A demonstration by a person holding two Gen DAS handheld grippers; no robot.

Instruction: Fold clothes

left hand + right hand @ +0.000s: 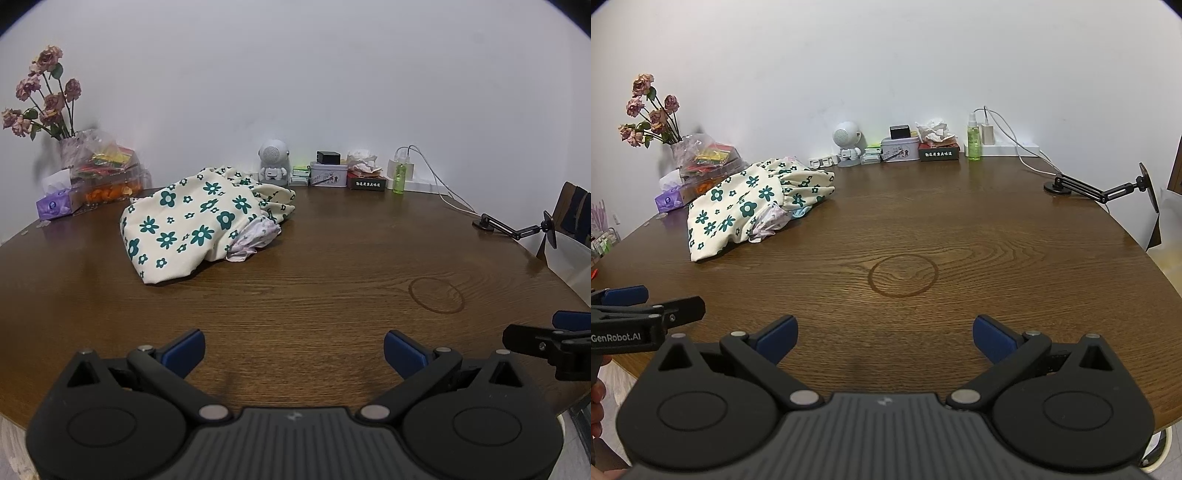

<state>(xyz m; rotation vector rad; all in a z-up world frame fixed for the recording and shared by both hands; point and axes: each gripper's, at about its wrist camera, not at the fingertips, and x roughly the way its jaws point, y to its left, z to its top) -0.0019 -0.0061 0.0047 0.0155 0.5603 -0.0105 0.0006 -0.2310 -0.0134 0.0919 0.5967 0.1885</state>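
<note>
From my left gripper (pixel 293 349) I see both blue pads spread wide with only bare wood between them; it pinches nothing. The floral garment (pixel 192 221), cream with dark green flowers, lies crumpled on the wooden table (pixel 314 288) at about eleven o'clock from this claw, well apart from the fingertips. A paler bit of cloth (pixel 255 240) pokes out from under its right edge.

My right gripper (pixel 884 334) is likewise spread fully, nothing between its pads. From here the same garment (pixel 738 206) sits further off, near ten o'clock, past the faint ring mark (pixel 903 275) in the wood grain, which lies straight ahead at twelve o'clock.

Each claw shows in the other's view: the right one (pixel 554 339) at three o'clock from the left camera, the left one (pixel 646 306) at nine o'clock from the right camera. Both hover over the near edge of the table, side by side.

Behind the garment, against the wall, stand dried roses (pixel 40 96), a tissue box (pixel 55 205) and a small white robot figure (pixel 273 162).
</note>
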